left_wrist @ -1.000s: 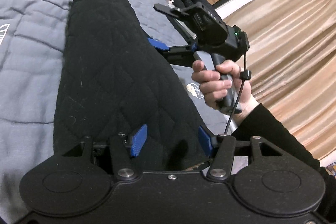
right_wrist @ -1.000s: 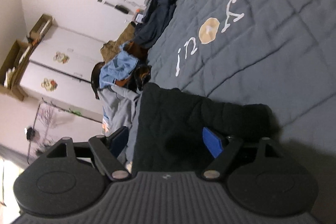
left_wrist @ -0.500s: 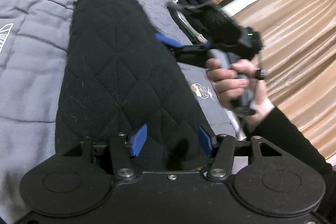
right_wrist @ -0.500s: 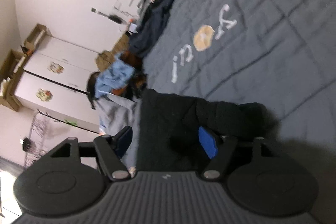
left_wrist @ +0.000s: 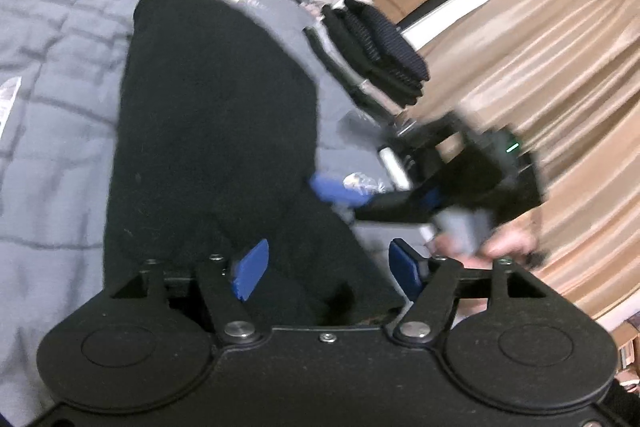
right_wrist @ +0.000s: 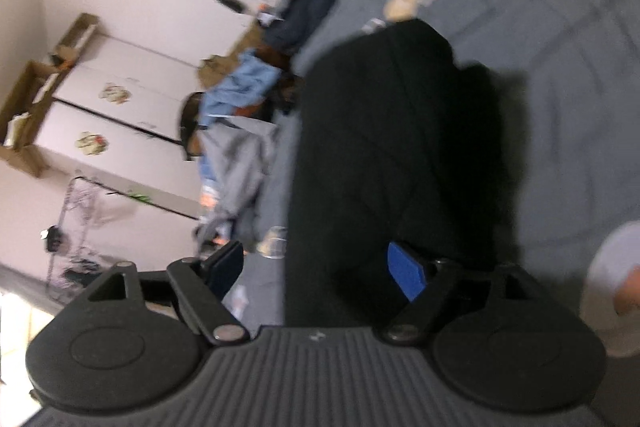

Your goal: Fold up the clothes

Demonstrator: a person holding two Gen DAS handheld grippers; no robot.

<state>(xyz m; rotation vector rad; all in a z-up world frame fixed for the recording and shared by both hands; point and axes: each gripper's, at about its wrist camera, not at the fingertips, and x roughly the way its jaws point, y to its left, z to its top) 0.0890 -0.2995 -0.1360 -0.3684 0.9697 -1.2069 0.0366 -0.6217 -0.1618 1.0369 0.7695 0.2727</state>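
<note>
The black quilted garment (left_wrist: 208, 131) lies folded lengthwise on the bed (left_wrist: 52, 75); left gripper (left_wrist: 326, 269) and right gripper (right_wrist: 316, 269) are both opening, straddling its near end, so regripping for the next fold looks due

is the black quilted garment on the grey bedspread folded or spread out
Folded: the black quilted garment lies on the grey bedspread as a narrow, doubled-over strip.

Garment (left_wrist: 208, 131) on quilt (left_wrist: 52, 75)

One black quilted garment (left_wrist: 208, 131), one grey bed quilt (left_wrist: 52, 75), two grippers (left_wrist: 324, 269) (right_wrist: 316, 267), each with two blue-padded fingers (left_wrist: 250, 269), one stack of folded dark clothes (left_wrist: 376, 47), two white cabinet doors (right_wrist: 120, 115)
</note>
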